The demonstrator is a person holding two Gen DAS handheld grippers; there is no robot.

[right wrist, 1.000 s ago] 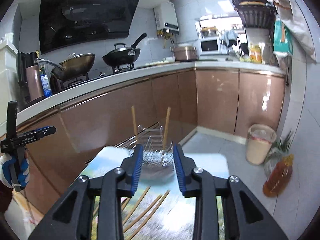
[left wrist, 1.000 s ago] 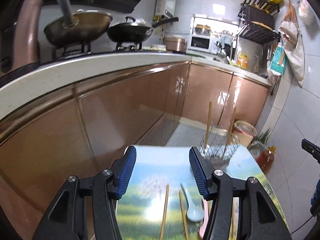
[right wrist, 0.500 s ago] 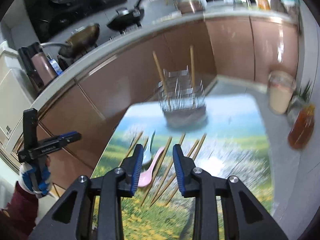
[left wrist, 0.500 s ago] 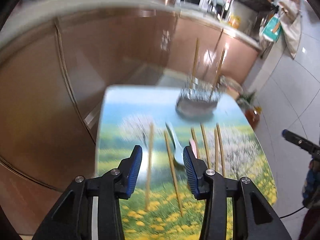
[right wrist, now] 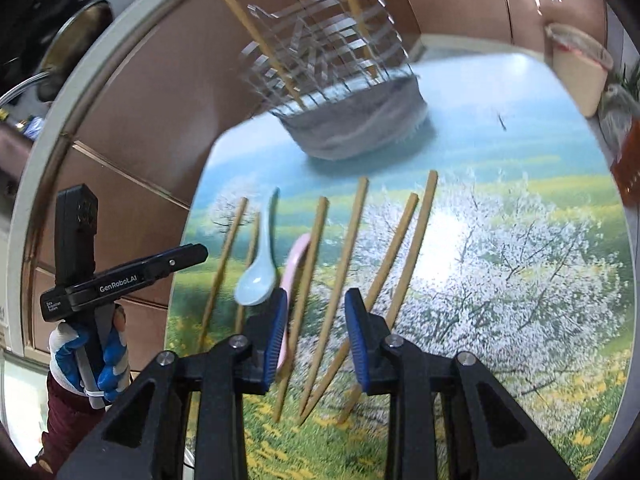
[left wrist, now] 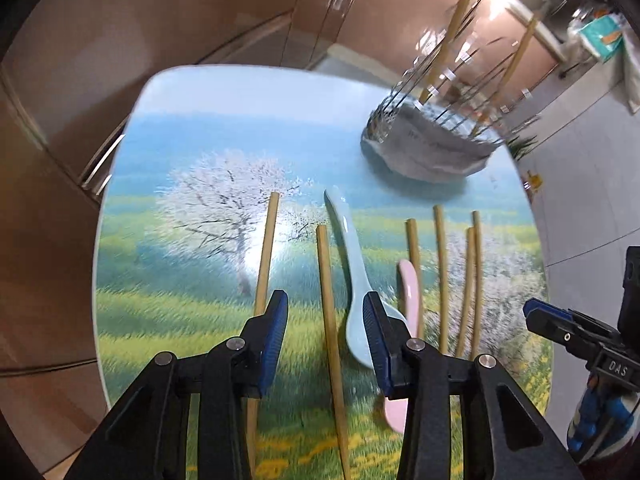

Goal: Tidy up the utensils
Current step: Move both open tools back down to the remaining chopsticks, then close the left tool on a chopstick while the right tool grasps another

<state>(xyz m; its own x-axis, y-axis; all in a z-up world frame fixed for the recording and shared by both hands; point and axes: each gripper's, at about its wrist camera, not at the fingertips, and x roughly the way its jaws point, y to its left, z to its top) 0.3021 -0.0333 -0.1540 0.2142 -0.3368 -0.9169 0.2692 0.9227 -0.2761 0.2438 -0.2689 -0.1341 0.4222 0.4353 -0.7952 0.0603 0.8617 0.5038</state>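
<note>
Several wooden chopsticks [left wrist: 328, 300] [right wrist: 344, 256], a pale blue spoon [left wrist: 352, 280] [right wrist: 258, 272] and a pink spoon [left wrist: 410, 296] [right wrist: 296, 256] lie on a table [left wrist: 200, 152] [right wrist: 540, 280] printed with a blossom landscape. A wire utensil holder [left wrist: 432, 148] [right wrist: 352, 120] stands at the far end with two chopsticks upright in it. My left gripper [left wrist: 326, 338] is open above one chopstick, beside the blue spoon. My right gripper [right wrist: 316, 336] is open above the middle chopsticks, empty.
Copper-coloured kitchen cabinets [left wrist: 200, 20] run behind the table under a white counter [right wrist: 80, 92]. A bin [right wrist: 576, 64] and a bottle [right wrist: 628, 160] stand on the floor at the right. The other gripper shows at each view's edge [left wrist: 592, 344] [right wrist: 104, 280].
Both grippers have tilted down and come closer over the table. The utensils now lie right under the fingers. Both stay open and empty.
</note>
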